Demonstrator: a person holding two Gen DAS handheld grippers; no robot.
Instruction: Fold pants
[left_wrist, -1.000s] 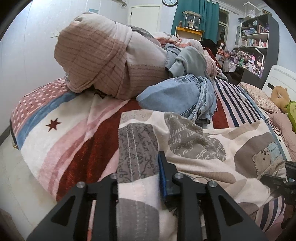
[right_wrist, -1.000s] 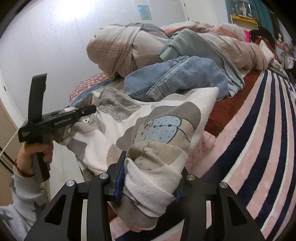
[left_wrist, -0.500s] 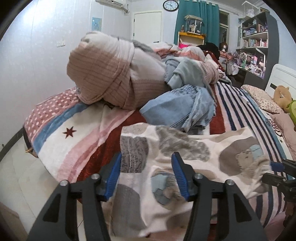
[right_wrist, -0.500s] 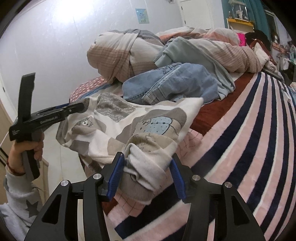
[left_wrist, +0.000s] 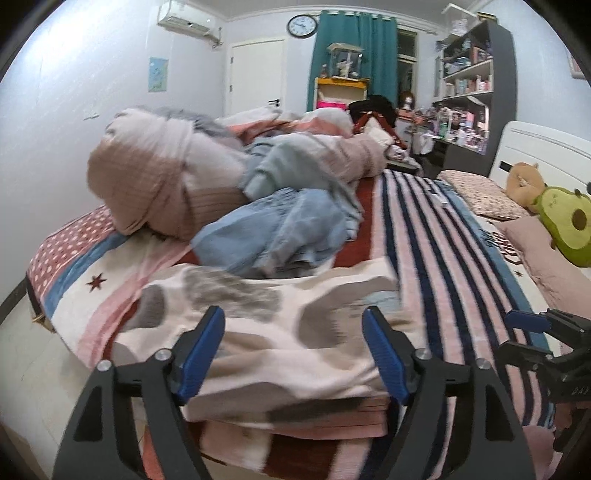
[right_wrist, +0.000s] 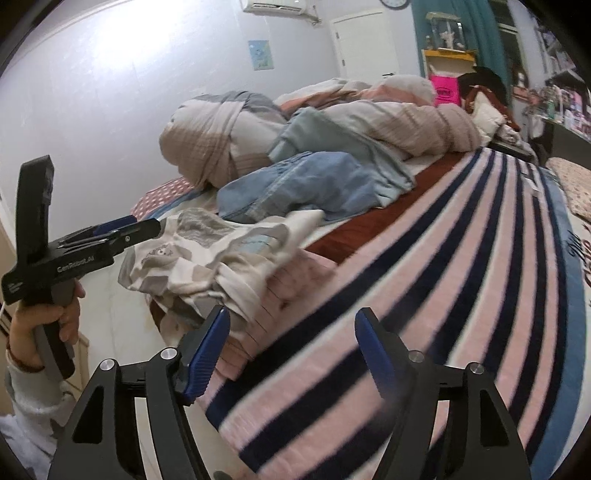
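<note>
The pants (left_wrist: 280, 332) are cream with grey and blue cartoon patches. They lie folded at the near edge of the bed; in the right wrist view (right_wrist: 221, 254) they sit left of centre. My left gripper (left_wrist: 295, 354) is open and empty, its blue pads just in front of the pants. It also shows in the right wrist view (right_wrist: 125, 229), beside the pants' left end. My right gripper (right_wrist: 291, 350) is open and empty over the striped blanket, to the right of the pants. Its tip shows at the right edge of the left wrist view (left_wrist: 535, 332).
A striped blanket (right_wrist: 424, 258) covers the bed. Blue jeans (left_wrist: 280, 232) and a rolled pink quilt (left_wrist: 159, 184) lie behind the pants. Pillows and plush toys (left_wrist: 561, 218) are at the headboard on the right. Shelves (left_wrist: 469, 85) stand at the far wall. The floor lies left of the bed.
Both grippers let go of the pants, opened wide and pulled back. The pants dropped onto the bed edge.
</note>
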